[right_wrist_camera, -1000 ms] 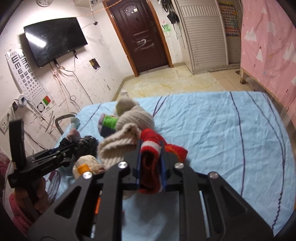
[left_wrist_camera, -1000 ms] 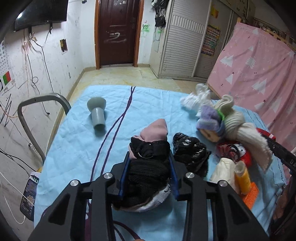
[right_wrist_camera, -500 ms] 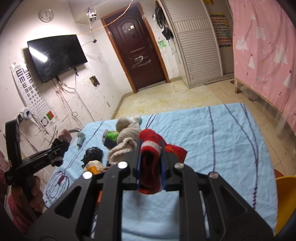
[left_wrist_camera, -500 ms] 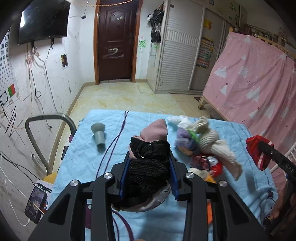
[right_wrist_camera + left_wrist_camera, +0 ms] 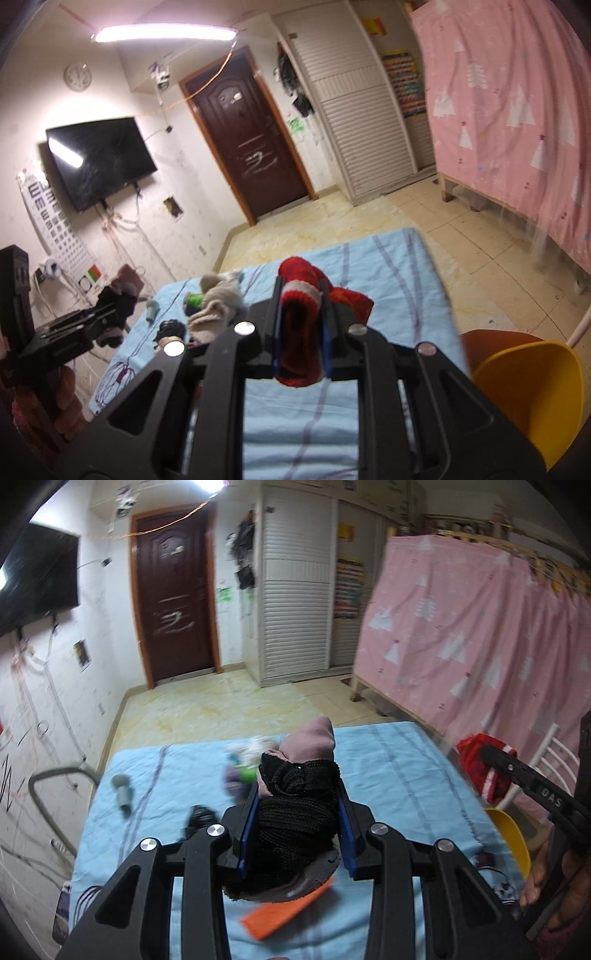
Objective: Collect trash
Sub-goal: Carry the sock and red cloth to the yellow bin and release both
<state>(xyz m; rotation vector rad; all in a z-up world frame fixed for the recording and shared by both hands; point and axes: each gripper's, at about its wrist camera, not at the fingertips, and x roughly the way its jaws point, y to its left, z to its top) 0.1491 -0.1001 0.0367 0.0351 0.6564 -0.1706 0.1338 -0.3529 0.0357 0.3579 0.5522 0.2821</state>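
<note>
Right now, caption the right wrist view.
Right tongs clamp a red knit sock above the blue bedsheet.

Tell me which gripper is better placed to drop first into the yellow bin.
Right, likely. The right gripper, clamping the red knitted sock, sits beside the yellow plastic bin; the left is across the bed.
</note>
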